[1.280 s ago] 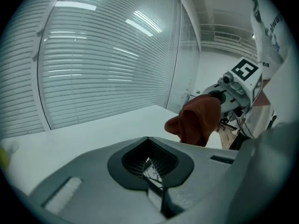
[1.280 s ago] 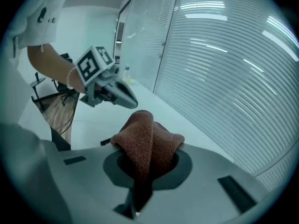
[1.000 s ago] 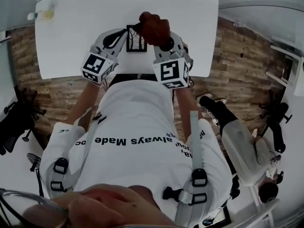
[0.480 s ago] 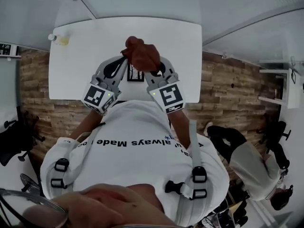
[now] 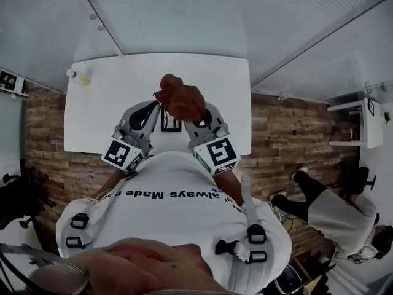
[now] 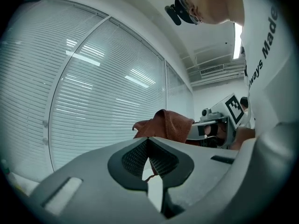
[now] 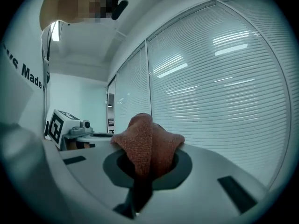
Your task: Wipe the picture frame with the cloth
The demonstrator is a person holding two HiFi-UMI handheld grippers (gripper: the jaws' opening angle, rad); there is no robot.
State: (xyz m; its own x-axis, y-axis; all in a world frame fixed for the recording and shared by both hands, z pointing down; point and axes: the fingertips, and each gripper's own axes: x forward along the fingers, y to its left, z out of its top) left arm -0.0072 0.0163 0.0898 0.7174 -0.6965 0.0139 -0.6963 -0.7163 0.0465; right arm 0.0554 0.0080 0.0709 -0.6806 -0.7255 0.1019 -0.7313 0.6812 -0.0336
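1. Head view: I see the white rectangular surface from steeply above, with a small pale bottle at its far left corner.
2. The small black-edged picture frame lies near the surface's near edge, between my two grippers.
3. The left gripper reaches in from the frame's left and the right gripper from its right.
4. The rust-brown terry cloth is bunched at the right fingers and overlaps the frame's far edge. I cannot tell from here whether it touches the frame.
5. Left gripper view: the left fingers are drawn together at the tips, with only a thin slit lower down. Nothing sits between them but a loose brown thread.
6. The cloth rises just beyond those tips, against slatted window blinds, and the right gripper's marker cube shows beside it. The frame is out of this view.
7. Right gripper view: the right fingers are clamped on the cloth. Its folded bulk stands up out of the gap and hides the tips, and the frame is out of sight here too.
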